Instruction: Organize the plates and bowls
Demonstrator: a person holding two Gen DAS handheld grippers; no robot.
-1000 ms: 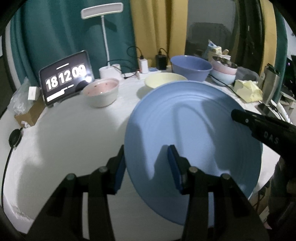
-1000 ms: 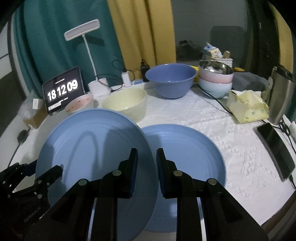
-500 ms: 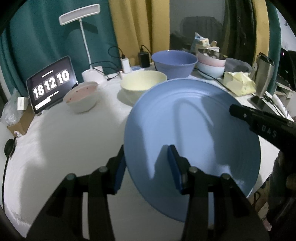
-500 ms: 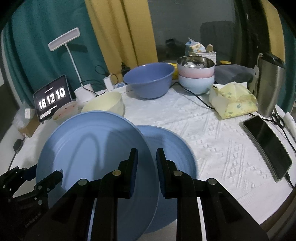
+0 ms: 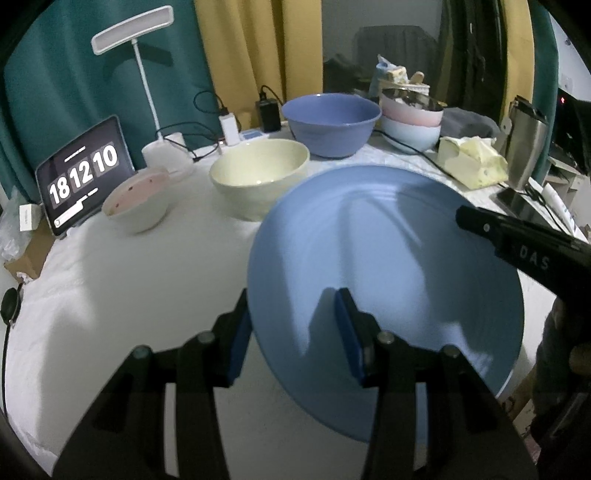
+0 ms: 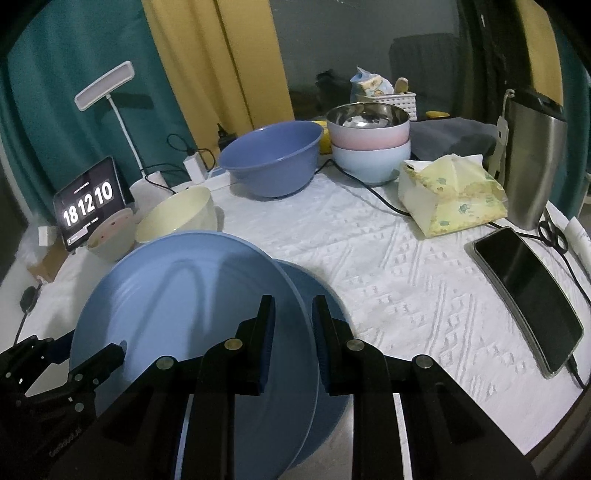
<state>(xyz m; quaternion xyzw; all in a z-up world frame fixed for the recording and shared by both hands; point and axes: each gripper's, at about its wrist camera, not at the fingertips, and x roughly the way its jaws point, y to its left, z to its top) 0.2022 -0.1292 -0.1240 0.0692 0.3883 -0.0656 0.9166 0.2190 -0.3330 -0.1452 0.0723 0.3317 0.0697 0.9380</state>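
A large blue plate (image 5: 388,258) hangs tilted above the white table, held at opposite rims. My left gripper (image 5: 291,299) is shut on its near-left rim, one pad under and one on top. My right gripper (image 6: 293,301) is shut on the right rim of the blue plate (image 6: 184,302). A second blue plate (image 6: 327,310) lies flat on the cloth beneath, mostly covered. Behind stand a cream bowl (image 6: 177,218), a spotted pink bowl (image 5: 136,199), a dark blue bowl (image 6: 271,162) and a stack of bowls (image 6: 369,144) topped by a steel one.
A tablet clock (image 5: 85,173) and desk lamp (image 5: 133,26) stand at the back left with chargers and cables. A tissue pack (image 6: 450,192), steel tumbler (image 6: 535,155) and phone (image 6: 528,295) lie on the right. The table edge runs close on the right.
Both grippers have carried the plate to the right, so it now covers more of the plate lying on the table. The grips are unchanged.
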